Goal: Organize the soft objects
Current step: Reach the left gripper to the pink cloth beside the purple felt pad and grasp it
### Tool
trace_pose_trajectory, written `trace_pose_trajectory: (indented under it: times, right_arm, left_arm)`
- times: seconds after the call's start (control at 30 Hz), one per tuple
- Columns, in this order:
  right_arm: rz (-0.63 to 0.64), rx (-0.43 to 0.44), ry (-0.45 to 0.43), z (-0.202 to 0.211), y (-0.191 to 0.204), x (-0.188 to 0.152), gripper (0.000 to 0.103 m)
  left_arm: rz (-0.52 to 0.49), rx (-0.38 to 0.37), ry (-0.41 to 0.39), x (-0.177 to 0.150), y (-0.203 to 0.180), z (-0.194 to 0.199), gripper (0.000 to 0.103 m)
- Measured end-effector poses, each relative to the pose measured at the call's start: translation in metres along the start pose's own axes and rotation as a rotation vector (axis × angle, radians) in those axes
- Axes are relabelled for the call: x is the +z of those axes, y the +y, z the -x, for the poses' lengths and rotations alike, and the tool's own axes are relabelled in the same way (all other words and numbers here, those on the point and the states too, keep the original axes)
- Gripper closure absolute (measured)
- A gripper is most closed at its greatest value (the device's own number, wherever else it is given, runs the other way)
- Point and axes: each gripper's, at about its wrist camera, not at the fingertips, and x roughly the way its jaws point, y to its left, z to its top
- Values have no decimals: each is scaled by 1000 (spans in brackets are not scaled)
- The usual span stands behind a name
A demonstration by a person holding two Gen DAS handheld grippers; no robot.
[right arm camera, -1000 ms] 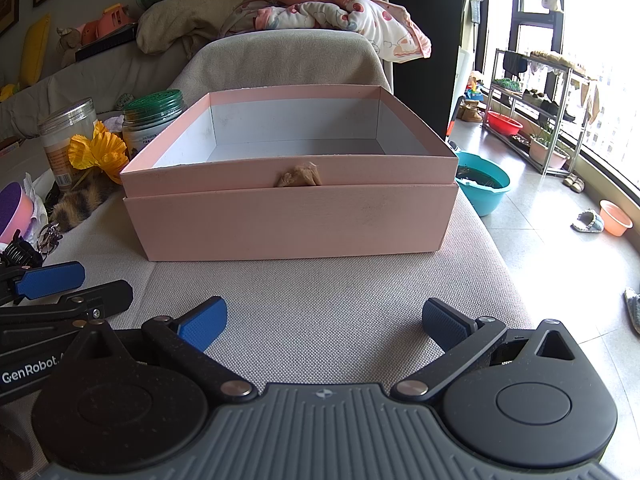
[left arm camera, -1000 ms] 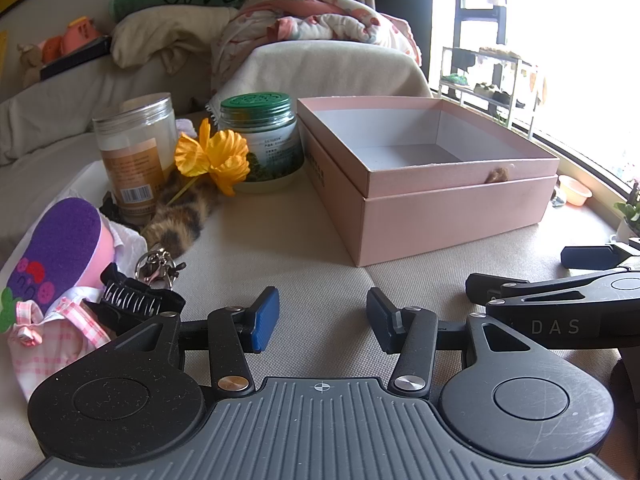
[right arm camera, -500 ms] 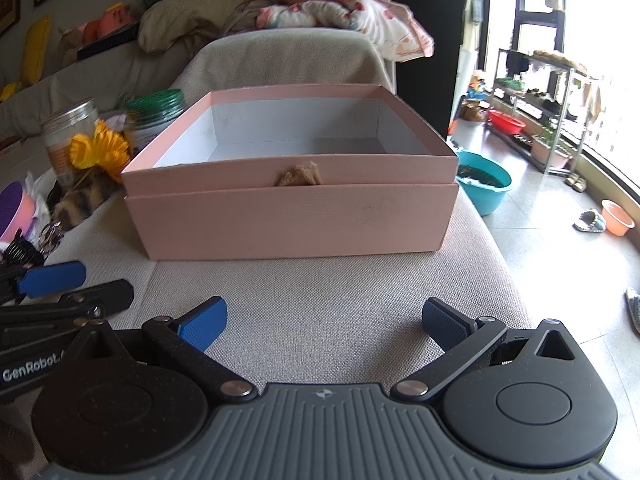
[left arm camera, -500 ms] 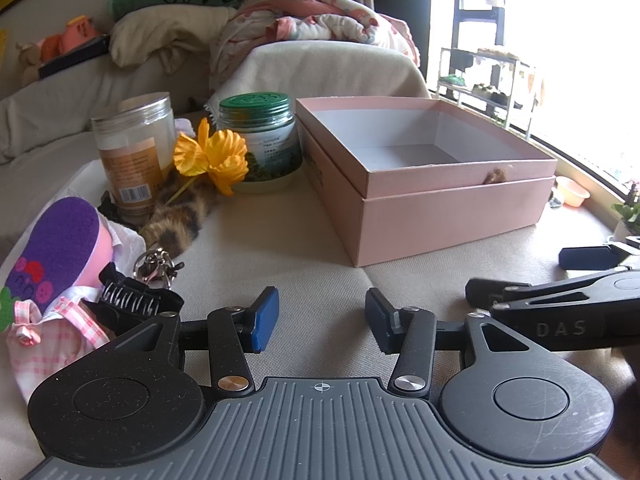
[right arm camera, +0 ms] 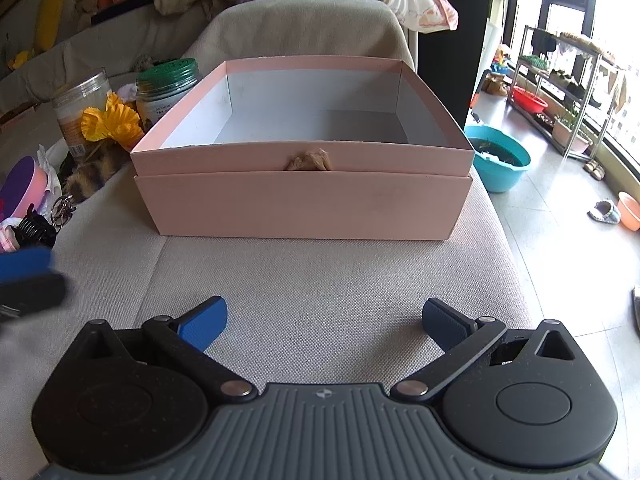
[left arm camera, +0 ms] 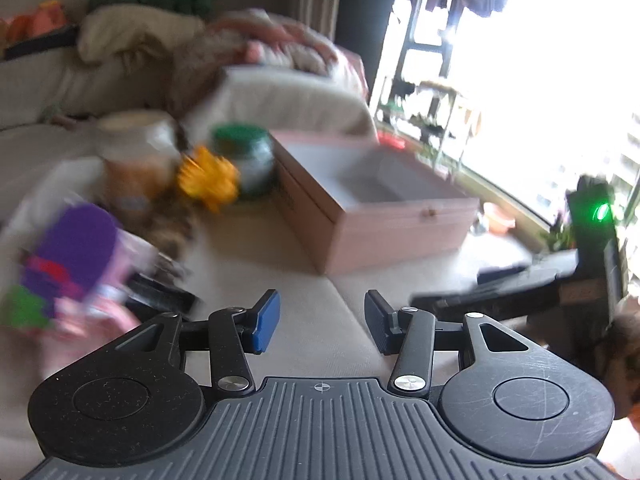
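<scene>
An open pink box (right arm camera: 304,196) stands on the beige cushion, empty inside, with a small tan tuft (right arm camera: 308,160) at its front rim. It also shows in the blurred left wrist view (left arm camera: 384,216). Soft items lie at the left: a yellow fabric flower (right arm camera: 112,120), a furry brown striped piece (right arm camera: 92,172), and a purple and pink plush toy (left arm camera: 76,256). My left gripper (left arm camera: 320,324) is open and empty above the cushion. My right gripper (right arm camera: 324,322) is open wide and empty in front of the box.
Two jars stand behind the flower: a clear one (right arm camera: 80,108) and a green-lidded one (right arm camera: 168,84). A black hair claw (right arm camera: 34,228) and a key ring (right arm camera: 62,206) lie at the left. The cushion's edge drops to the floor at the right, where a blue basin (right arm camera: 500,156) stands.
Both grippers have risen, so I look down more onto the box. The left wrist view is now blurred by motion. Both stay open and empty.
</scene>
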Motion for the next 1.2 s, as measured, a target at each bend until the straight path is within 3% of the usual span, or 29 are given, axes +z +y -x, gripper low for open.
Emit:
trace_pose_trajectory:
  times: [0.17,0.23,0.37,0.47,0.57,0.67,0.77,0.87,1.0,1.1,1.2]
  right_arm:
    - [47,-21,-37,3,13,-1,0]
    - [82,-23,-74,8,25,-2,0]
    - [161,34,-131,22,49,-1,0]
    - [210,105,-144,31,64,-1,0]
    - [243,159,-127,33,76,-1,0]
    - [266,174,-123,32,85,-1,0]
    - [277,175,-120,32,89,-4,0]
    - [276,176,-106,30,94,-6,0]
    - [273,203,-103,33,97,-7,0]
    - [286,242,-139,39,104,-2,0]
    - [342,302,-186,41,123,8,1]
  left_arm:
    - [28,193,-154,24,66,45,52]
    - [22,236,-127,32,92,47,52]
    - [90,197,2,33,132,30,52]
    - [109,197,54,28,142,17,52]
    - [63,191,88,24,138,6,51]
    - [-58,218,96,19,122,-2,48]
    - [-124,220,99,17,113,-3,46]
    - [-130,213,95,17,115,-5,43]
    - [-22,165,79,19,130,1,46]
    - [77,146,8,20,144,22,46]
    - [112,132,-53,20,151,49,47]
